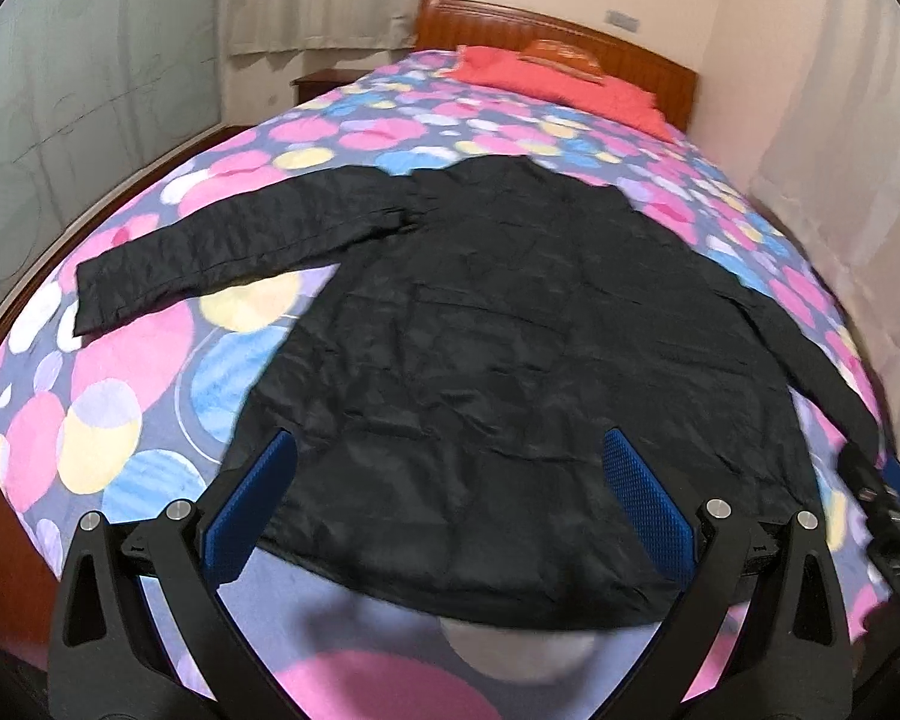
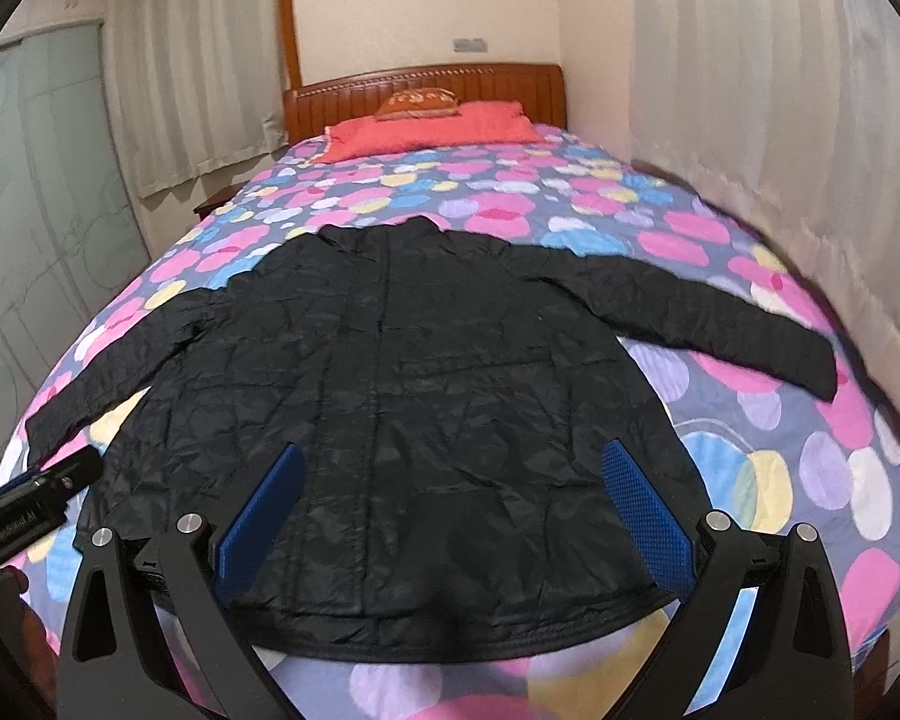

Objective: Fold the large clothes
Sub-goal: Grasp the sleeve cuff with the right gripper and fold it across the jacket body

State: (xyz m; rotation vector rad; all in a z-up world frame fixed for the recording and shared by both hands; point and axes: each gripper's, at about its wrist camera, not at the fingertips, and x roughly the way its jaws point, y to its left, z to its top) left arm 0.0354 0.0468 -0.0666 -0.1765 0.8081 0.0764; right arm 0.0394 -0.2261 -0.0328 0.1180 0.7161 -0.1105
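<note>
A large black quilted jacket (image 1: 498,336) lies flat on the bed, collar toward the headboard, hem toward me, both sleeves spread out to the sides. It also shows in the right wrist view (image 2: 426,372). My left gripper (image 1: 450,480) is open and empty above the jacket's lower part, near the hem. My right gripper (image 2: 450,486) is open and empty above the hem too. The right gripper's body shows at the right edge of the left wrist view (image 1: 882,516), and the left gripper's body shows at the left edge of the right wrist view (image 2: 24,516).
The bed has a bright cover (image 2: 750,480) with pink, blue and yellow circles. A red pillow (image 2: 432,129) lies at the wooden headboard (image 2: 426,87). Curtains and a wall (image 2: 750,120) run along the right side. A nightstand (image 1: 324,81) stands at the far left.
</note>
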